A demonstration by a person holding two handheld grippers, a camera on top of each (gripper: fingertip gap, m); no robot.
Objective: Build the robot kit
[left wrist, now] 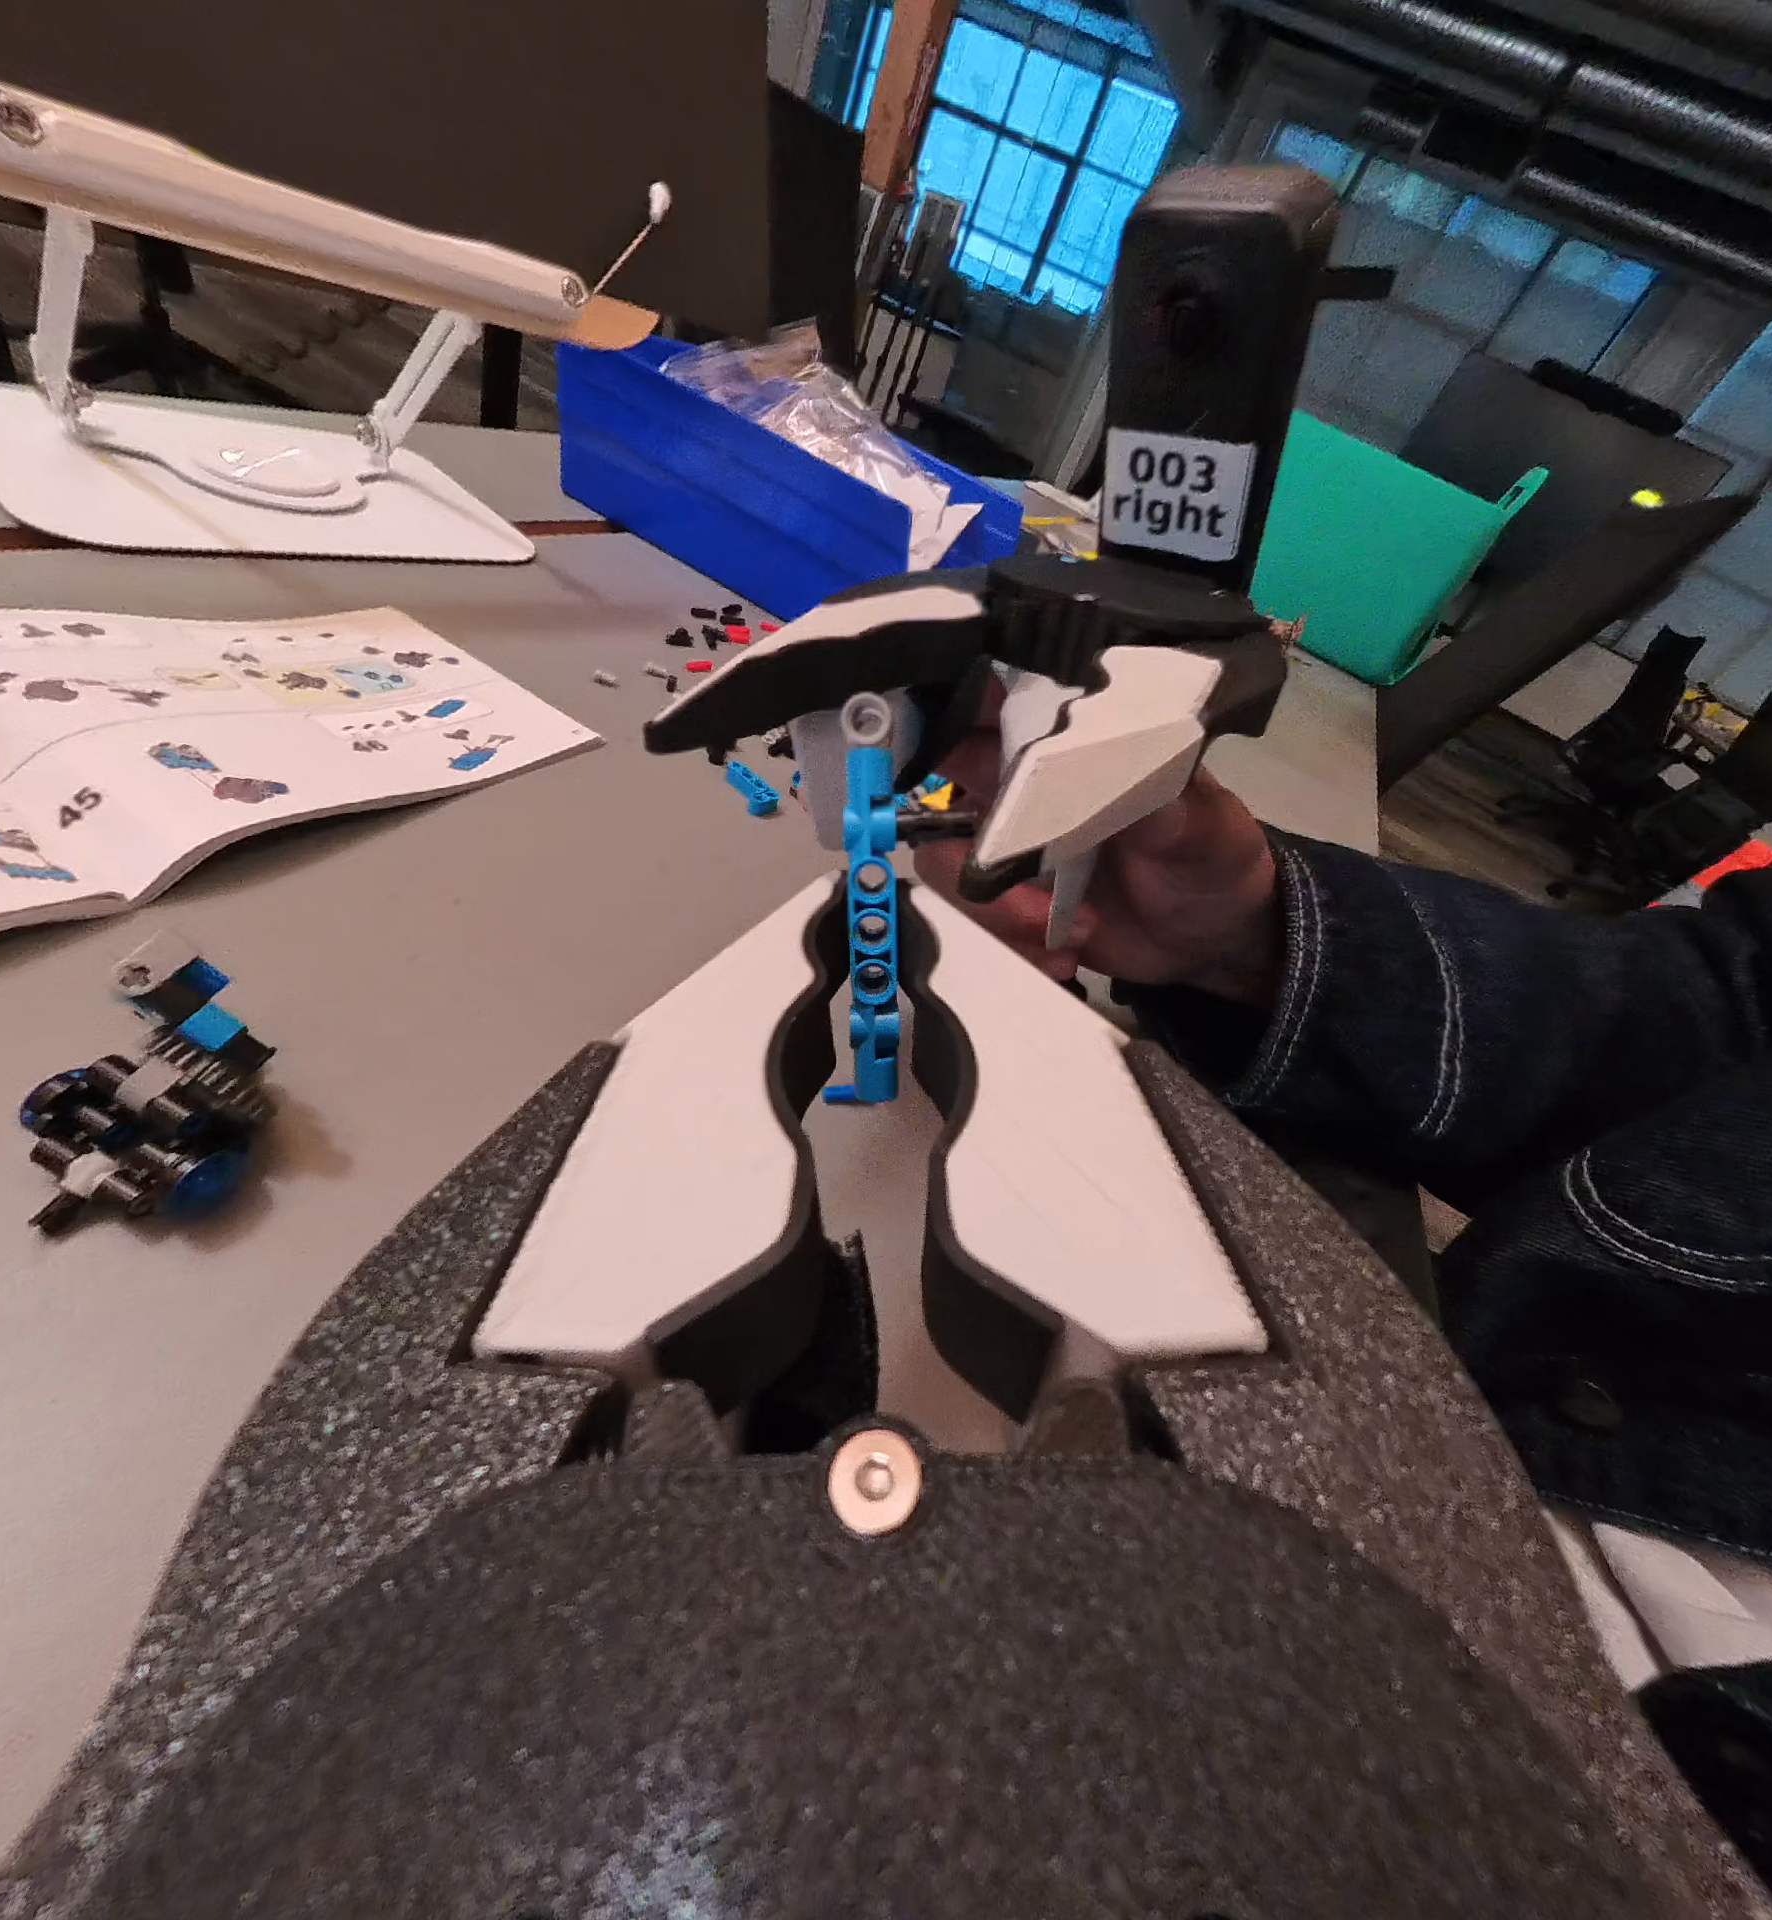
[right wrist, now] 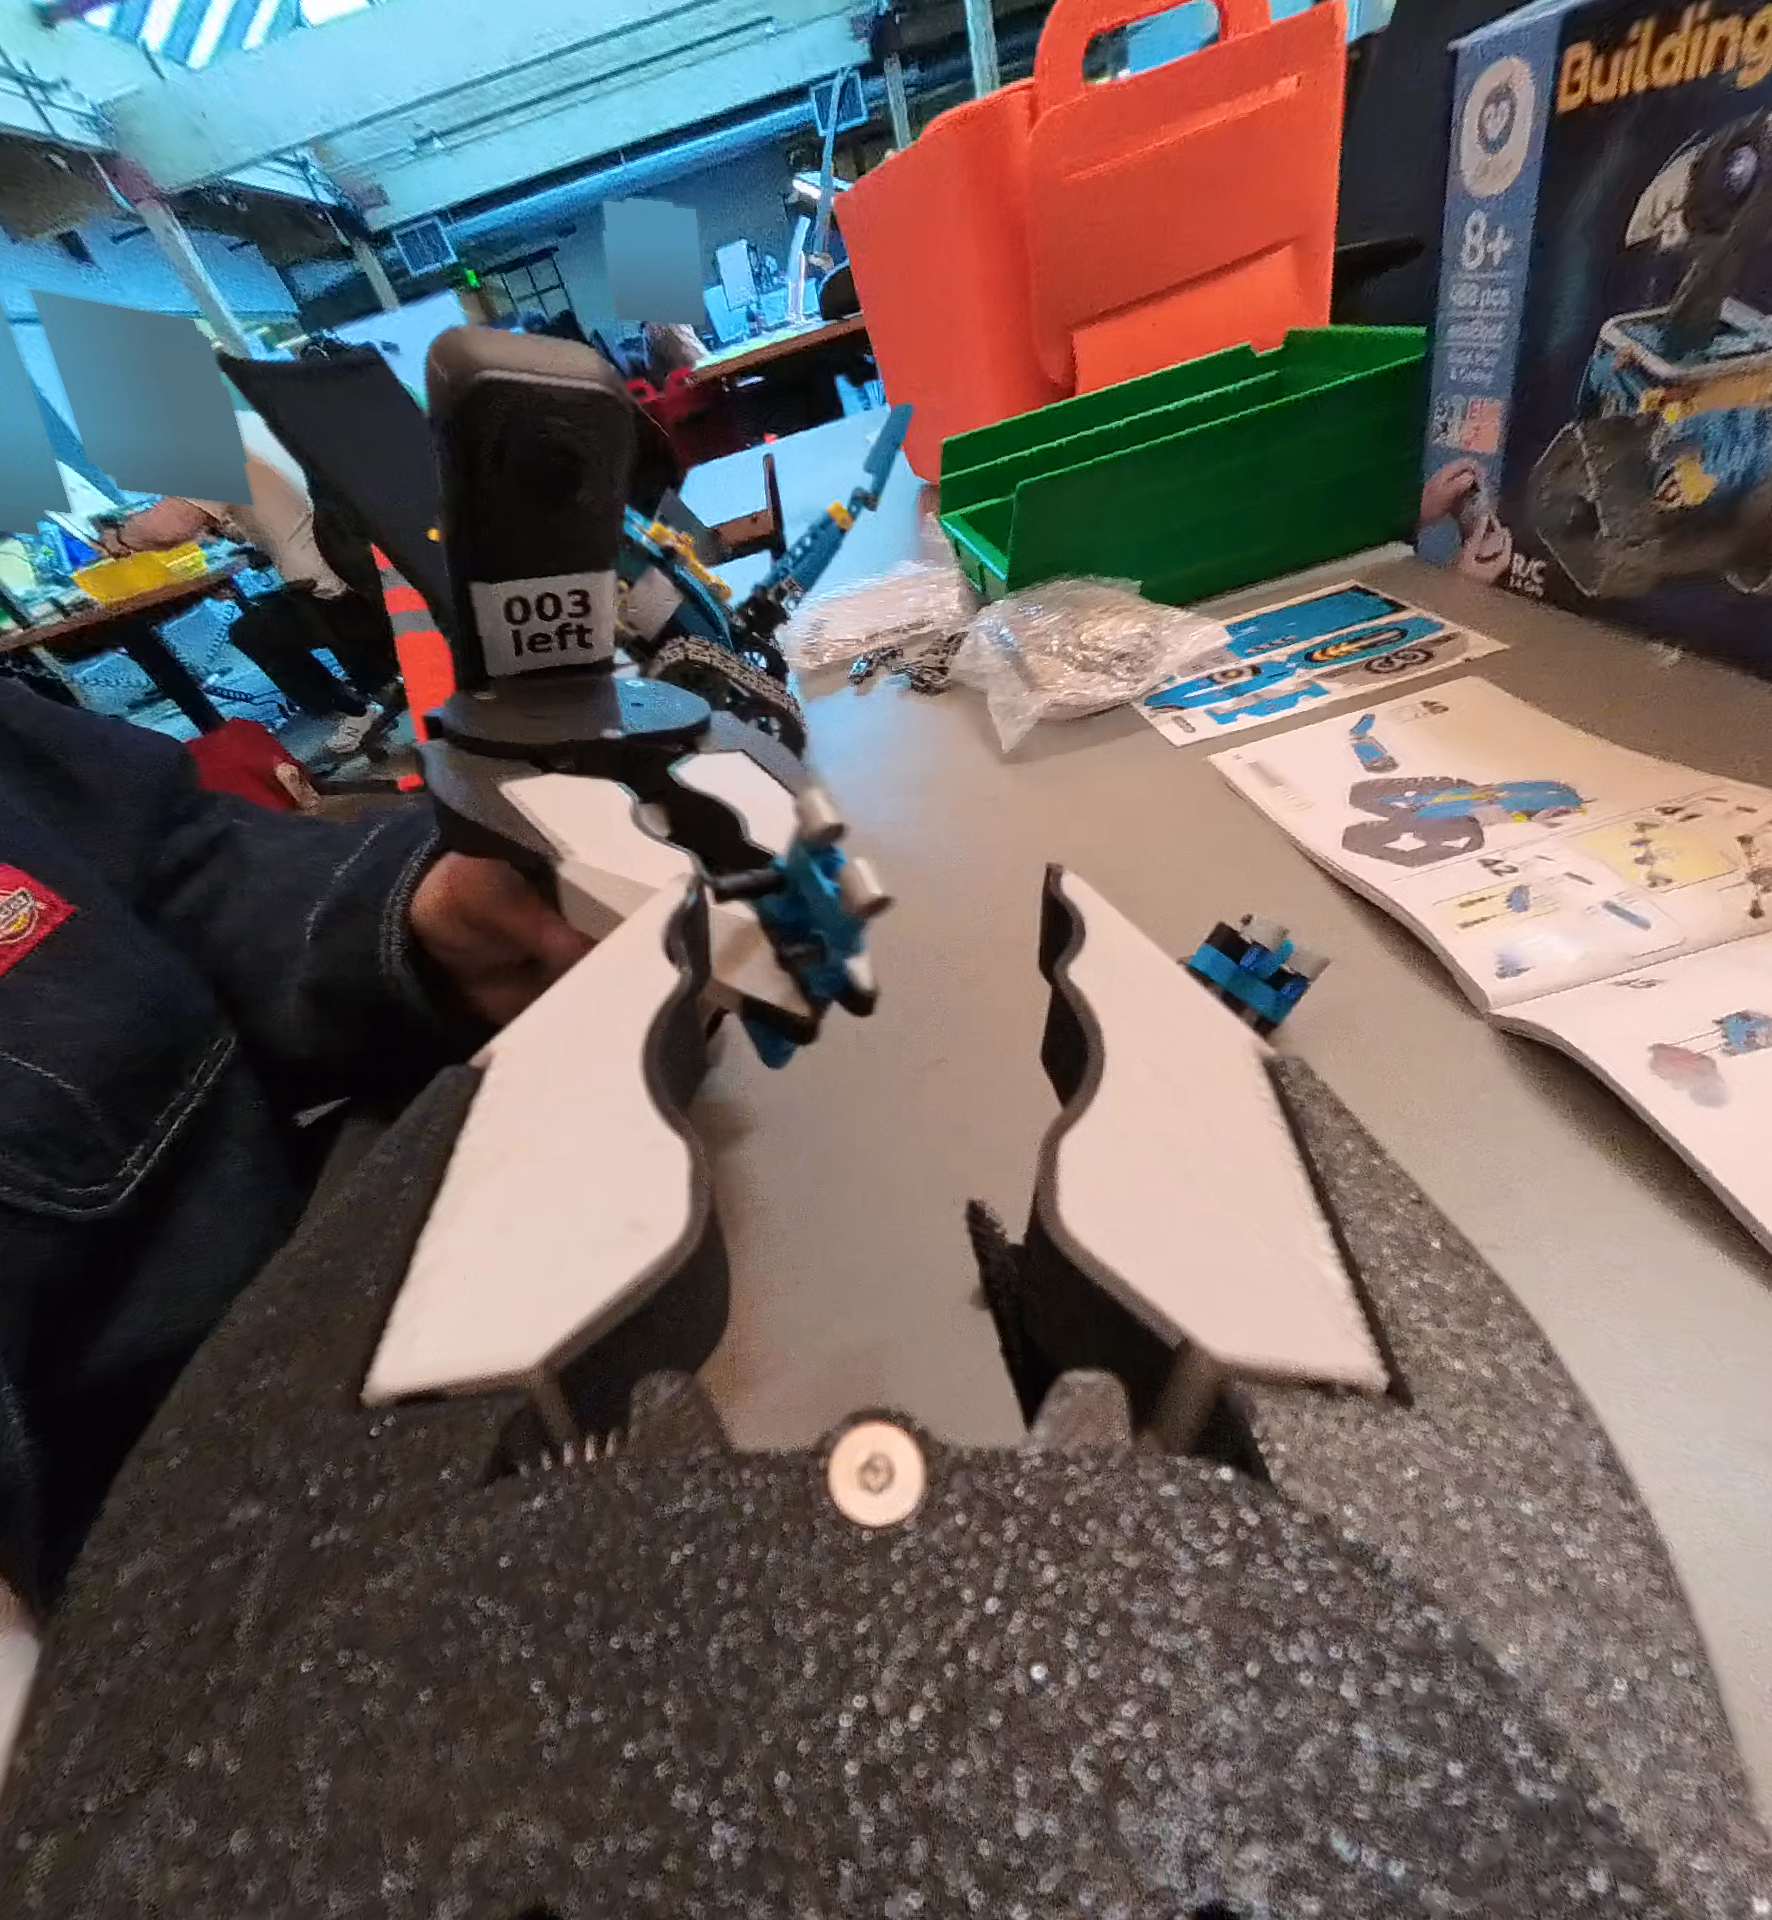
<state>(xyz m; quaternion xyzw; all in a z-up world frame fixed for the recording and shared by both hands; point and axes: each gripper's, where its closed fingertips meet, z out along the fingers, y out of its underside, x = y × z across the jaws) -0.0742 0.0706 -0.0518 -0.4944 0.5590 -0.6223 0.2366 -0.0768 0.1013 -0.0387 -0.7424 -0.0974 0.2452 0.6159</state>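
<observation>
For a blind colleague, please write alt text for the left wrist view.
The left gripper is shut on a blue beam with round holes, held upright above a grey table. The open right gripper, held by a hand, is just behind it. An open instruction booklet and a small wheeled assembly lie left.

The beam (left wrist: pixel 871 966) is bright blue with a gray tip. The bin (left wrist: pixel 747 478) is blue, the bag (right wrist: pixel 1090 218) is orange, and the table (left wrist: pixel 425 997) is gray.
</observation>
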